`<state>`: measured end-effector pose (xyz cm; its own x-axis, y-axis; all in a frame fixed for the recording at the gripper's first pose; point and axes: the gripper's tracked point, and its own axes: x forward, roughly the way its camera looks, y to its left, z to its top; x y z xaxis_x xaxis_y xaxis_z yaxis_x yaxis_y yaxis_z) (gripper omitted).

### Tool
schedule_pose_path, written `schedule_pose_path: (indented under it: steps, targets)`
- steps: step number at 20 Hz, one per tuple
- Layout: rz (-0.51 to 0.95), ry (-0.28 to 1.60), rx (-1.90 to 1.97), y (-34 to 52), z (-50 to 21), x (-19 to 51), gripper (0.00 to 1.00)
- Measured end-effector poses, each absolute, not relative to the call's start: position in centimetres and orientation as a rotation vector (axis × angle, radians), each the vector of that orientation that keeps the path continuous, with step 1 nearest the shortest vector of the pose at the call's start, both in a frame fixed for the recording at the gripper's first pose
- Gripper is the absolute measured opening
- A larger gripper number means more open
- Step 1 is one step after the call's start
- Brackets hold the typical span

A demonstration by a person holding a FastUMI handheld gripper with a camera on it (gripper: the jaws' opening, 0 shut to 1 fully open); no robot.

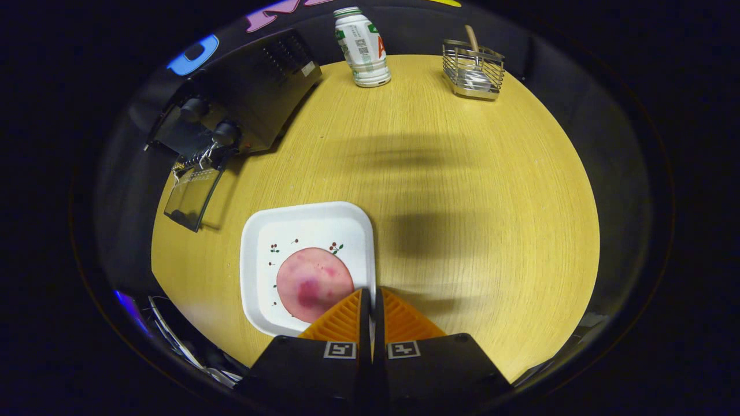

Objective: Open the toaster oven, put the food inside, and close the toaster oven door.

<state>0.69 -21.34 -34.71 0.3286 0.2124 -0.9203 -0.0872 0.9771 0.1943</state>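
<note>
While the gripper [370,300] hangs above the near part of the wooden table [462,190], its two fingers are pressed almost together with only a thin slit between them and nothing caught there, so they are clenched on air. Just ahead of the fingertips and slightly left lies the white square plate [263,231], and on it a round pink slice of food [312,280], whose near edge is covered by the left finger. Farther off to the left stands the black toaster oven [254,98], well apart from the plate, with its glass door [192,196] dropped open toward the table. By that, the opening looks done, while the food is not yet picked up, and loading and closing the door are left. At the far edge stand a white bottle [363,49] and, to its right, a wire basket [474,72] holding what looks like a wooden-handled utensil [473,39]
</note>
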Motion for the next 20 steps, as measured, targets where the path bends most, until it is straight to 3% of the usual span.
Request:
schedule_pose_path:
  steps: [20]
  targets:
    - [0.094,1.188,0.590,-17.9,-31.2,-4.4,0.05]
